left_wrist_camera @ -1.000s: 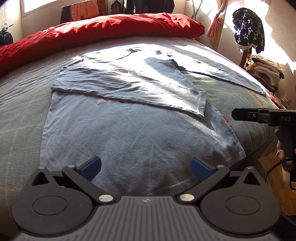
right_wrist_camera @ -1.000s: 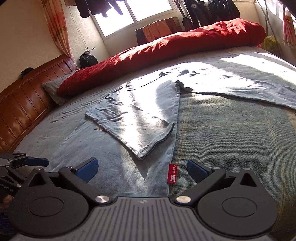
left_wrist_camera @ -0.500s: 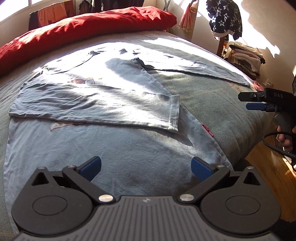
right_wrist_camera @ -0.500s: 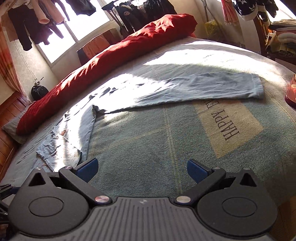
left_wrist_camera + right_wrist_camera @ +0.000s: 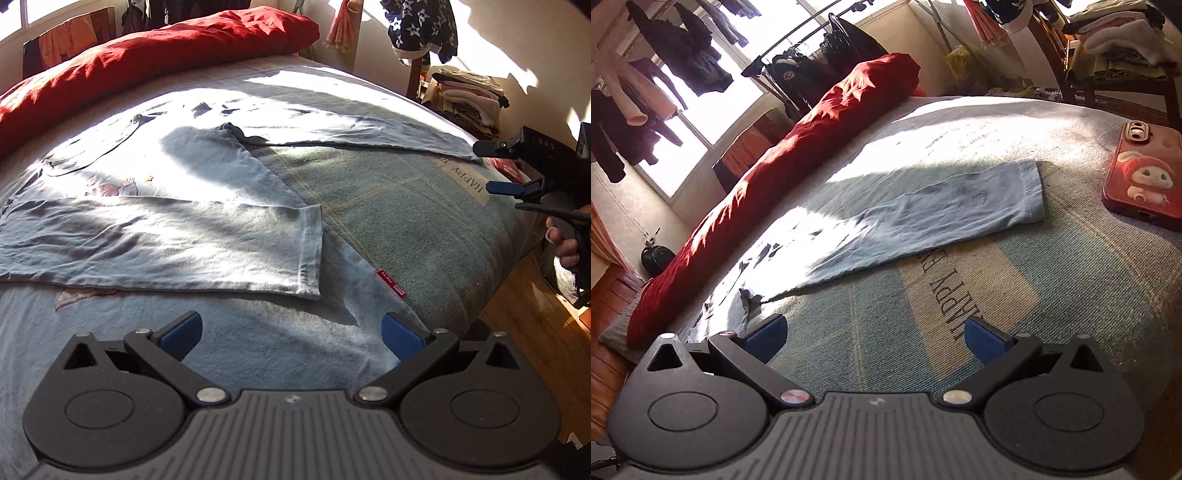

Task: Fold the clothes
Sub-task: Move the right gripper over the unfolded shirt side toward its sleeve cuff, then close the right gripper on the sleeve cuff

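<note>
Altogether, one pale blue long-sleeved shirt lies flat on a bed covered by a grey-green blanket printed with the word "HAPPY". One sleeve is folded across the shirt's body, its cuff ending near the shirt's side seam, where one small red label sticks out. The other sleeve stretches out flat across the blanket, away from the shirt's body, cuff toward the bed's edge.

Two tongs appear. The left tongs hover over the shirt's lower hem with the two blue-tipped fingers spread wide apart, holding nothing. The right tongs sit above bare blanket, just short of the outstretched sleeve, fingers likewise wide apart and empty. In the left wrist view, a hand grips the right tongs' handle beyond the bed's edge.

One red phone with a cartoon case lies on the blanket beyond the sleeve's cuff. One long red duvet is bunched along the bed's far side. One stack of folded clothes rests off the bed.
</note>
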Available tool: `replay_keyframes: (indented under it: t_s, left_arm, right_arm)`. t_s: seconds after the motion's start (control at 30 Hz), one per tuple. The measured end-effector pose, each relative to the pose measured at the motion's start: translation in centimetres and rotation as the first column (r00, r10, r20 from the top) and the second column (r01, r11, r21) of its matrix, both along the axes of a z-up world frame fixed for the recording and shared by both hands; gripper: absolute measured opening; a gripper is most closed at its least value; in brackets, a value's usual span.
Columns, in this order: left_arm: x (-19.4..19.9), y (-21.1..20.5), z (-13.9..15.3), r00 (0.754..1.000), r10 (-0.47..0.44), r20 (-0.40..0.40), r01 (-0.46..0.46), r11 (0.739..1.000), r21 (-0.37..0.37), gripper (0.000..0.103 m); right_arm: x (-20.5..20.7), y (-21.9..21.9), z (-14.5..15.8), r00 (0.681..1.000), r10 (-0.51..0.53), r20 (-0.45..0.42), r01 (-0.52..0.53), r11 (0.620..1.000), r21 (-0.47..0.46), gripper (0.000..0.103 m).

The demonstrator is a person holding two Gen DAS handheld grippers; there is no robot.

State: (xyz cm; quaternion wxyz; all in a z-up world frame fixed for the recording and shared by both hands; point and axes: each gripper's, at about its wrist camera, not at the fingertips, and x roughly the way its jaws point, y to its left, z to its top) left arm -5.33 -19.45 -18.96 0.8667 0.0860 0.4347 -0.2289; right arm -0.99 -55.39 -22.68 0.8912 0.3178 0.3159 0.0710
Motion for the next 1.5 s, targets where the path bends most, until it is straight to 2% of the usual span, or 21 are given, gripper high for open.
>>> replay_keyframes:
  t_s: [0.2, 0.57, 0.77, 0.87, 0.93, 1.03, 1.17, 1.33, 1.5]
  left_arm:
    - [-0.4, -0.1, 0.1, 1.0, 0.003, -0.006, -0.003, 1.0, 0.002, 0.102]
    - [-1.0, -0.7, -0.3, 1.0, -0.008, -0.018, 0.009, 1.0, 0.01, 0.102]
    - [-1.2, -0.9, -0.5, 1.0, -0.019, -0.022, 0.02, 1.0, 0.013, 0.102]
    - [-1.3, -0.9, -0.6, 1.0, -0.016, -0.024, 0.016, 1.0, 0.008, 0.102]
    - [-1.2, -0.9, -0.8, 0.999, -0.012, -0.03, 0.013, 1.0, 0.01, 0.102]
    - [-1.0, -0.9, -1.0, 0.999, -0.008, -0.039, 0.009, 1.0, 0.017, 0.102]
    - [-1.2, -0.8, -1.0, 0.999, -0.006, -0.041, 0.007, 1.0, 0.018, 0.102]
    - [-1.3, -0.4, -1.0, 0.999, 0.001, -0.041, 0.0, 1.0, 0.02, 0.102]
    - [-1.3, -0.2, -1.1, 0.999, 0.005, -0.045, -0.004, 1.0, 0.012, 0.102]
  right_arm:
    - [2.5, -3.9, -0.7, 0.996, -0.086, -0.02, 0.087, 0.99, 0.113, 0.103]
    - [6.3, -6.5, -3.1, 0.979, -0.199, -0.051, 0.205, 0.942, 0.267, 0.103]
    - [7.9, -7.3, -3.6, 0.97, -0.241, -0.028, 0.238, 0.923, 0.303, 0.103]
    - [7.0, -7.9, -4.2, 0.964, -0.267, 0.005, 0.249, 0.903, 0.35, 0.103]
    - [6.5, -7.7, -4.5, 0.964, -0.263, 0.034, 0.235, 0.906, 0.353, 0.103]
    - [6.8, -7.5, -4.5, 0.972, -0.234, 0.039, 0.209, 0.923, 0.324, 0.103]
    - [7.4, -7.6, -4.3, 0.968, -0.247, 0.031, 0.226, 0.924, 0.31, 0.103]
    - [8.8, -7.6, -4.1, 0.972, -0.225, 0.068, 0.2, 0.943, 0.265, 0.103]
    - [8.3, -9.1, -4.8, 0.954, -0.286, 0.086, 0.233, 0.893, 0.385, 0.103]
